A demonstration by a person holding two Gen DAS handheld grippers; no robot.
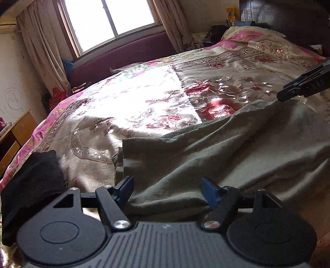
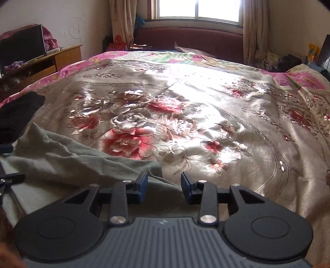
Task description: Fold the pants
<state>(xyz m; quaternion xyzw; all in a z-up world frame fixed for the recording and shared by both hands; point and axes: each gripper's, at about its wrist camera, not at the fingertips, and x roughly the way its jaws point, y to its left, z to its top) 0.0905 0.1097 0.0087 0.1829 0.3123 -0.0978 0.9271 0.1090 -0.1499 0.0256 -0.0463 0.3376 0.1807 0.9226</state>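
Olive-green pants point(image 1: 226, 144) lie rumpled on the floral bedspread point(image 1: 134, 103), with a hemmed edge to the left. My left gripper point(image 1: 166, 181) hovers over their near part, jaws wide open, nothing pinched. In the right wrist view the pants point(image 2: 72, 160) spread across the lower left, one corner reaching under my right gripper point(image 2: 164, 175). Its jaws stand moderately apart and its pads press on nothing. The right gripper point(image 1: 288, 92) also shows at the right edge of the left wrist view, above the far side of the pants.
A black garment point(image 1: 31, 181) lies at the left edge of the bed, also visible as a black garment point(image 2: 18, 115) in the right wrist view. A wooden cabinet point(image 2: 61, 57) stands left of the bed. A window point(image 2: 198, 10) and dark red headboard point(image 2: 189, 39) are beyond.
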